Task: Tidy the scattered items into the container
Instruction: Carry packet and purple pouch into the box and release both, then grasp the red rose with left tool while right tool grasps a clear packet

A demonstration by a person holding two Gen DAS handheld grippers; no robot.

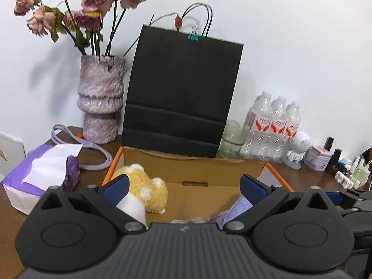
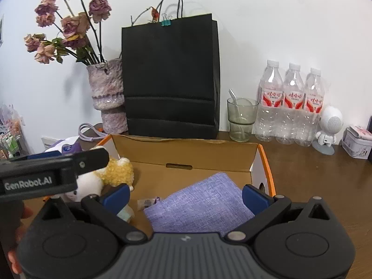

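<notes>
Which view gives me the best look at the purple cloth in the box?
The right wrist view: the purple cloth lies spread across the floor of the cardboard box, nearly all visible. In the left wrist view only a narrow strip shows, mostly hidden behind the left hand-held gripper.

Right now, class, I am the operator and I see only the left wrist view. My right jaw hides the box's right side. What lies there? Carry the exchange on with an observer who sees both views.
Observer: A purple cloth lies flat on the floor of the box, filling its right half.
Operator: Is the glass behind the box empty?
Observer: No, a spoon leans inside it.
Operator: Is the right gripper holding anything?
Observer: No. Its jaws stand wide open above the cloth, with nothing gripped between them.
</notes>
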